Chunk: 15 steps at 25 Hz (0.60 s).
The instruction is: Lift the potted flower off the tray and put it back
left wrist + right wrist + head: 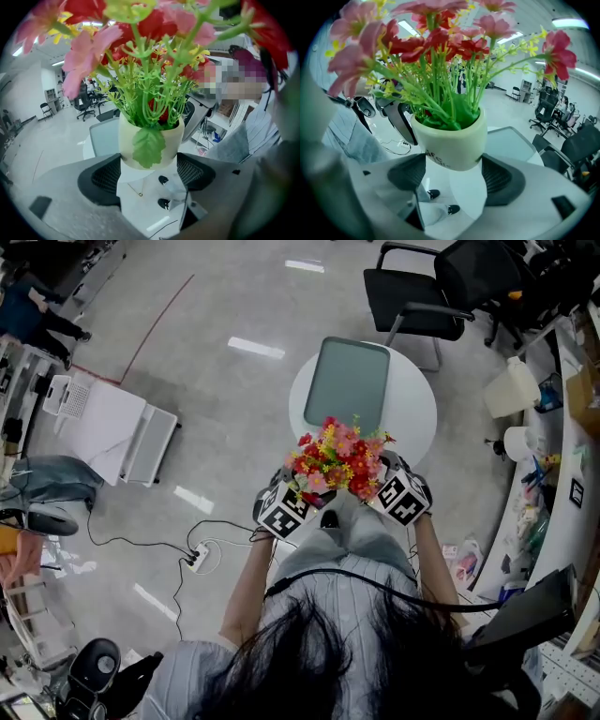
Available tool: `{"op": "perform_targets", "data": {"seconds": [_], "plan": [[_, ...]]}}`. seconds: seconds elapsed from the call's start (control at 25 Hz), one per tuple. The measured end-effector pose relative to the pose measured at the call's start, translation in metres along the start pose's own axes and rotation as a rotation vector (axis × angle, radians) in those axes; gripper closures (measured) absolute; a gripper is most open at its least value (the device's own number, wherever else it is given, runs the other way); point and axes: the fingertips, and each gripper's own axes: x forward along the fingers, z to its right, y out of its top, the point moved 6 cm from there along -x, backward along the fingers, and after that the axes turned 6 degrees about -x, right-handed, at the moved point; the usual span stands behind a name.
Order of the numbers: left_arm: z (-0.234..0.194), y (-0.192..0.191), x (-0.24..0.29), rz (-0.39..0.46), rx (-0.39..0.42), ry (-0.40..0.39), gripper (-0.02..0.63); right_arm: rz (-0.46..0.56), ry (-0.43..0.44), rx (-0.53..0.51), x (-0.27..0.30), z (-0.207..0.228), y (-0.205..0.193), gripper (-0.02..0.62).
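Upright potted flower [337, 460], cream pot, red, pink and yellow blooms, aloft over near edge of the surface [419, 416]; grey-green tray [348, 381] flat toward far edge.

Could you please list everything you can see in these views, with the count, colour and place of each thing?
potted flower: one, red, pink and yellow blooms in a cream pot, held in the air over the person's lap, off the tray
tray: one, grey-green, nothing on it, on the round table
round table: one, white, ahead of the person
office chairs: at least two, black, beyond the table
power strip: one, white, on the floor to the left
container: one, white, right of the table
left tool: one, grey, jaws pressed to the pot's sides
right tool: one, grey, jaws pressed to the pot's sides
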Motion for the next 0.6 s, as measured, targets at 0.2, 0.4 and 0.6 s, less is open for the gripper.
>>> {"op": "perform_targets", "data": {"seconds": [0.2,0.4,0.6], "plan": [[0.015,0.001,-0.003,0.000,0.010,0.010,0.245,0.007,-0.002,0.001,-0.010,-0.009,-0.005,0.232],[0.025,0.004,-0.004,-0.006,-0.004,0.012,0.245,0.001,0.007,-0.015,-0.021,-0.011,-0.007,0.232],[0.041,0.008,-0.002,-0.011,-0.003,0.021,0.245,0.010,0.021,-0.013,-0.032,-0.014,-0.017,0.232]]}}
